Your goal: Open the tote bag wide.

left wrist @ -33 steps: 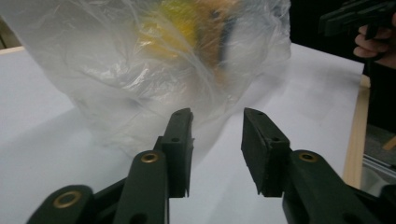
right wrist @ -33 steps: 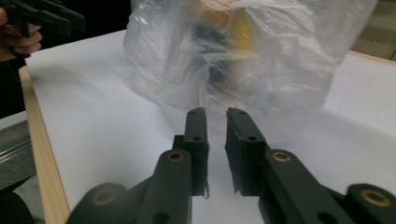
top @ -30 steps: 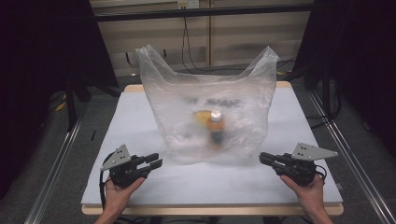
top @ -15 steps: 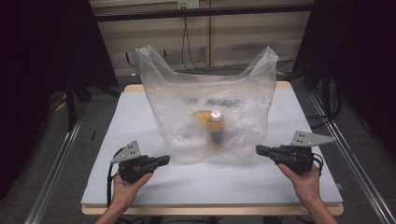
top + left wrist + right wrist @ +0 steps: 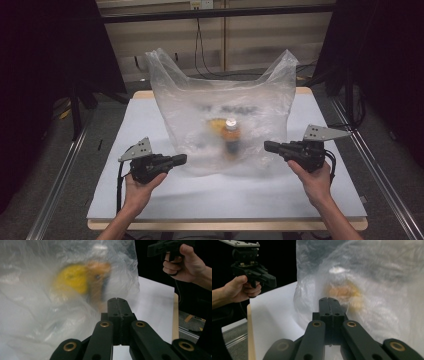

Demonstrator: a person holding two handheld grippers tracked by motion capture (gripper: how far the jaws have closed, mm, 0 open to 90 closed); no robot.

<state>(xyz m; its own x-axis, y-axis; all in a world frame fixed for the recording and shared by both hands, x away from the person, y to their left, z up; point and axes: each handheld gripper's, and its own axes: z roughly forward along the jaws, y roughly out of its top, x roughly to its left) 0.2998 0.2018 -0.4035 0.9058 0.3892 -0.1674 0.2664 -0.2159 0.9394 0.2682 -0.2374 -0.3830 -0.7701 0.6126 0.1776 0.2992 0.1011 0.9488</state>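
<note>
The plastic bag (image 5: 220, 107) stands on the table (image 5: 125, 190) between 2 closed, empty claws, left (image 5: 180, 159) and right (image 5: 270, 146); they'd best pinch its handles.

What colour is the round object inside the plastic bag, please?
Yellow; the round object shows best in the left gripper view, blurred through the plastic bag.

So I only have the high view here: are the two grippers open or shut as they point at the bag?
Observer: Both shut. In the left gripper view the left gripper has its jaws pressed together, empty.
Operator: And the right one?
Observer: The same: the right gripper is shut on nothing, just short of the plastic bag.
Operator: What's inside the bag?
Observer: Through the film, something yellow sits beside an orange-brown bottle, both blurred.
</note>
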